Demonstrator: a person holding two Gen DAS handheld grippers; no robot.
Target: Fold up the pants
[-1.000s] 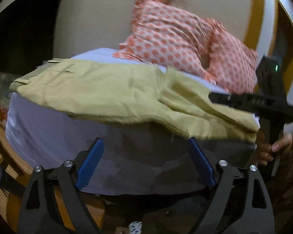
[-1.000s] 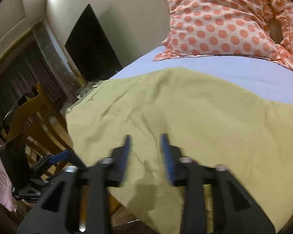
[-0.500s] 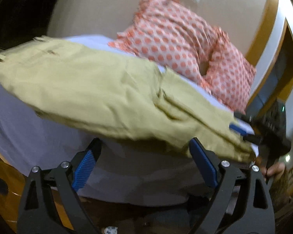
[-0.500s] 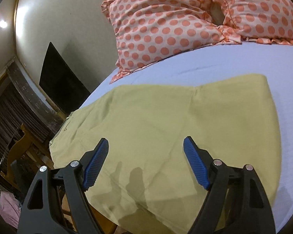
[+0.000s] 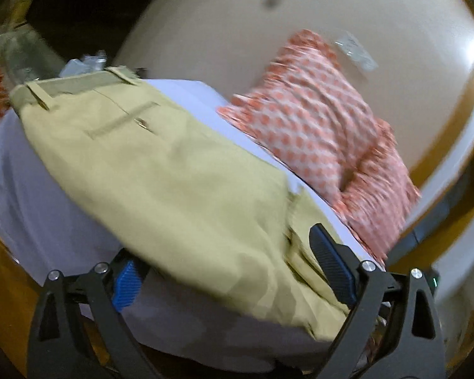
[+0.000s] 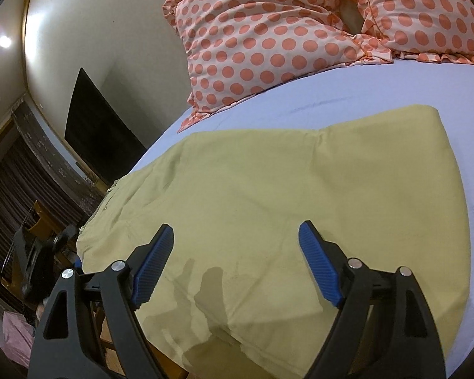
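Note:
Khaki pants (image 5: 161, 170) lie folded over on a bed with a lavender sheet (image 5: 22, 189). The waistband and back pocket show at the upper left of the left wrist view. My left gripper (image 5: 230, 271) is open at the bed's near edge, with the folded cloth between its blue pads. In the right wrist view the pants (image 6: 284, 195) form a broad flat panel. My right gripper (image 6: 237, 262) is open and empty just above their near part.
Two orange polka-dot pillows (image 6: 268, 38) lean on the wall at the head of the bed. The sheet (image 6: 379, 94) is bare between pillows and pants. A dark panel (image 6: 94, 132) and a wooden chair (image 6: 38, 224) stand left of the bed.
My right gripper opened, let go of the pants and drew back. My left gripper stayed open and moved up over the bed edge onto the pants.

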